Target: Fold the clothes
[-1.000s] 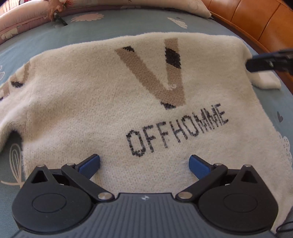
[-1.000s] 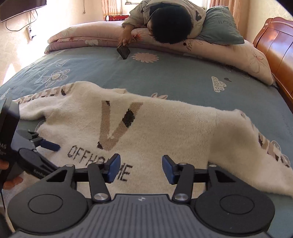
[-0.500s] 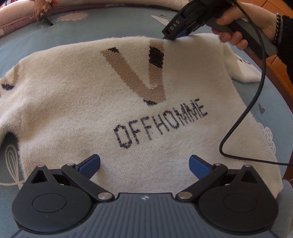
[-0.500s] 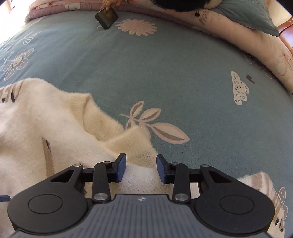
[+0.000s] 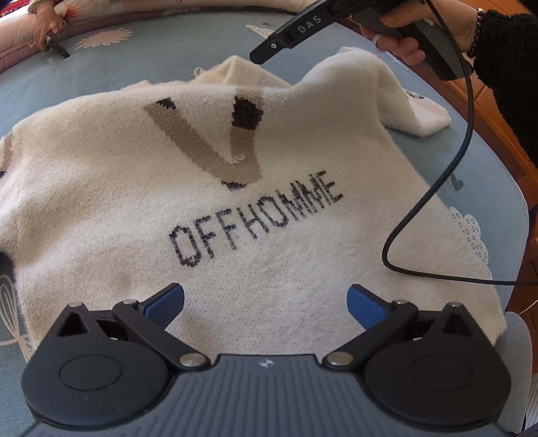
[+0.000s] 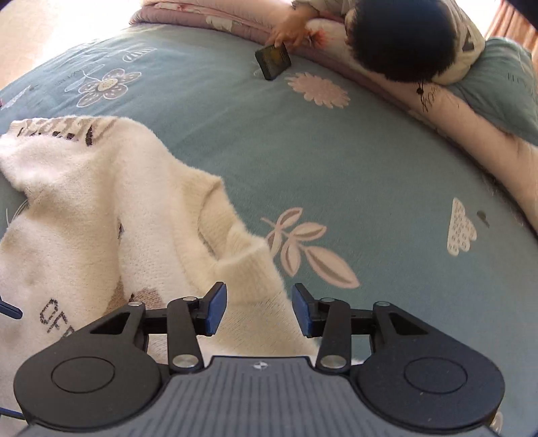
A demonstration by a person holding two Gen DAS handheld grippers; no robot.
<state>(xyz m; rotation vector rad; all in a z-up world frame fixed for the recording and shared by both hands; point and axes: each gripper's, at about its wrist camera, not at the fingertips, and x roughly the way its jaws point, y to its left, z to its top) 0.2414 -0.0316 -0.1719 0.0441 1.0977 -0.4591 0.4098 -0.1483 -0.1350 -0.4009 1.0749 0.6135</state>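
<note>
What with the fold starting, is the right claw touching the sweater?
Cannot tell: in the right wrist view the open right claw straddles a raised sweater fold, neither contact nor gap plain.

Each gripper is built of black linkage arms with silver pivot screws, 2 blue finger pads (image 5: 168, 302) and a ribbed grey body. "DAS" is printed in white on the right gripper (image 5: 302, 28), trailed by a black cable (image 5: 467, 134). A fuzzy black sleeve (image 5: 507, 57) and dark bead bracelet (image 5: 475, 32) are worn.
</note>
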